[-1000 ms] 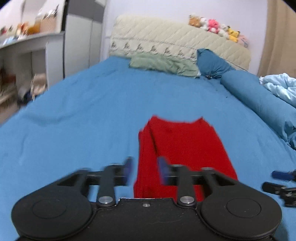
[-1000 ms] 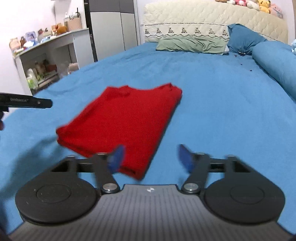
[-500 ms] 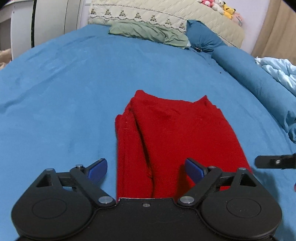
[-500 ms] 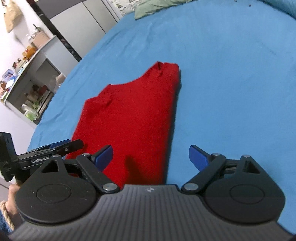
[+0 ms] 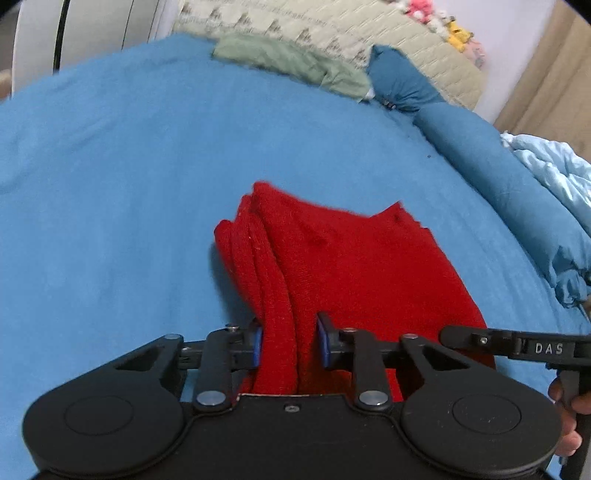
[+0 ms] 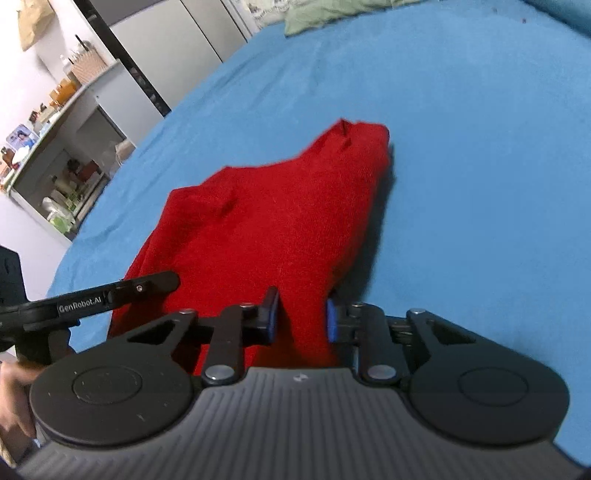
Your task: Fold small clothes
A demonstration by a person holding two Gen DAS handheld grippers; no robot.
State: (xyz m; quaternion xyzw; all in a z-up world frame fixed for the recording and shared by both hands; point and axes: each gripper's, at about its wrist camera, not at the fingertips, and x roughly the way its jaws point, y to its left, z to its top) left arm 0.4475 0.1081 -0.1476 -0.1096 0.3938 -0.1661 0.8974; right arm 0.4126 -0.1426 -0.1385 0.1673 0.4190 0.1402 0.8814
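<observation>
A red garment (image 5: 362, 266), folded into a long strip, lies on the blue bed sheet (image 5: 129, 184). My left gripper (image 5: 289, 345) has its jaws closing, and the blue pads press the garment's near left corner, where several folded layers bunch up. In the right wrist view the same red garment (image 6: 280, 214) runs away from me. My right gripper (image 6: 302, 319) is closing too, its pads squeezing the near right corner. Each gripper shows in the other's view: the right gripper's finger (image 5: 517, 345) and the left gripper's finger (image 6: 110, 295).
At the head of the bed lie a green pillow (image 5: 295, 62), a blue pillow (image 5: 402, 85) and a quilted headboard (image 5: 369, 33). A blue bolster (image 5: 498, 177) and a pale blue quilt (image 5: 554, 166) line the right side. A cluttered shelf (image 6: 55, 147) stands left of the bed.
Both pairs of jaws stood wide half a second ago and have now closed onto the garment's near corners. Both grippers moved in toward the cloth over the second.
</observation>
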